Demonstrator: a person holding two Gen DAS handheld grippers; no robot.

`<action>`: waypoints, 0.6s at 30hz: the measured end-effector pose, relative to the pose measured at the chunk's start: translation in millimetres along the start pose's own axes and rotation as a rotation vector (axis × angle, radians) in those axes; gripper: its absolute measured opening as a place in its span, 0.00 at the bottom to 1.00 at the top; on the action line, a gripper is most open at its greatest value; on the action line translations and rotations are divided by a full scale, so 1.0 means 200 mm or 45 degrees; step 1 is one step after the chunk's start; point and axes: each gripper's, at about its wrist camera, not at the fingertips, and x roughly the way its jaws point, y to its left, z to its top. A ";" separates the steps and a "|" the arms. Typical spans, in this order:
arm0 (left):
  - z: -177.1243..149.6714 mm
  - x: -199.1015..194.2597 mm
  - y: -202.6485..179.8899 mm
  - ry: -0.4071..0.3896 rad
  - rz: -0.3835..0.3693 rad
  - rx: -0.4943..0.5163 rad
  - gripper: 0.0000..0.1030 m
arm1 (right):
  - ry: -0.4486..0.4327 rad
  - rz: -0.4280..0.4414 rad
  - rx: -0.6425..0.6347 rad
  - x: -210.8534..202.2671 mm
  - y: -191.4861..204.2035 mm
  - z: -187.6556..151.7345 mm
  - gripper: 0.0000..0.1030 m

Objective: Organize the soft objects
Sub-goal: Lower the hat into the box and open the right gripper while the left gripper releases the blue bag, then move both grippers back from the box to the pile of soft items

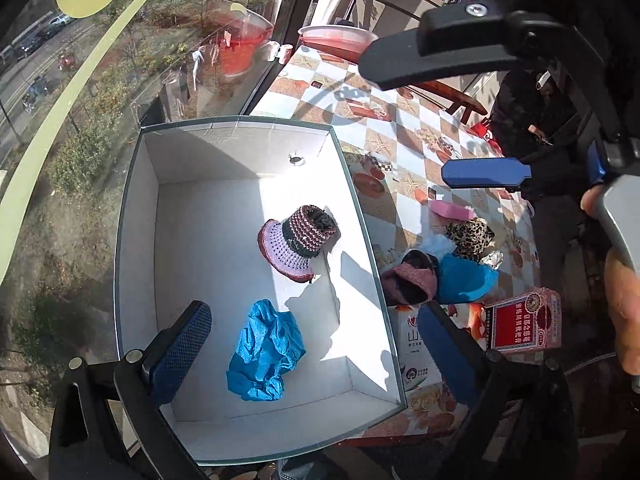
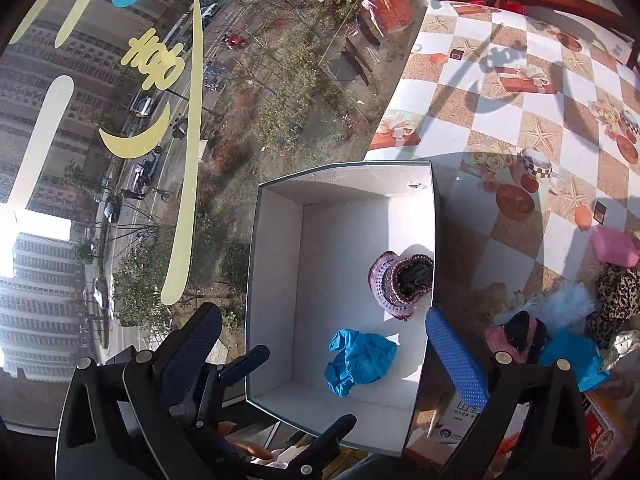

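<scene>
A white open box (image 1: pixel 136 216) (image 2: pixel 276 248) stands on the table by the window. Inside it lie a crumpled blue cloth (image 1: pixel 264 352) (image 2: pixel 360 358) and a striped knitted hat (image 1: pixel 300 240) (image 2: pixel 402 284). My left gripper (image 1: pixel 316 344) hangs open and empty above the blue cloth. My right gripper (image 2: pixel 324 344) is open and empty above the box; it also shows in the left wrist view (image 1: pixel 404 120). To the right of the box lies a pile: a pink-and-black piece (image 1: pixel 412 282) (image 2: pixel 516 336), a blue piece (image 1: pixel 464 278) (image 2: pixel 572 356), a leopard-print piece (image 1: pixel 470 236) (image 2: pixel 616 292), and a pink item (image 1: pixel 450 210) (image 2: pixel 612 246).
A red printed carton (image 1: pixel 524 320) and a white printed carton (image 1: pixel 416 344) stand at the table's near right. The checkered tablecloth (image 1: pixel 408 148) (image 2: pixel 500 120) stretches away. A glass window (image 1: pixel 80 120) (image 2: pixel 140 120) borders the left. A pink basin (image 1: pixel 336 36) sits at the far end.
</scene>
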 end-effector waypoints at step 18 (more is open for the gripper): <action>0.20 0.01 -0.36 0.100 -0.142 0.244 1.00 | -0.216 -0.104 0.422 -0.58 -0.50 -0.36 1.00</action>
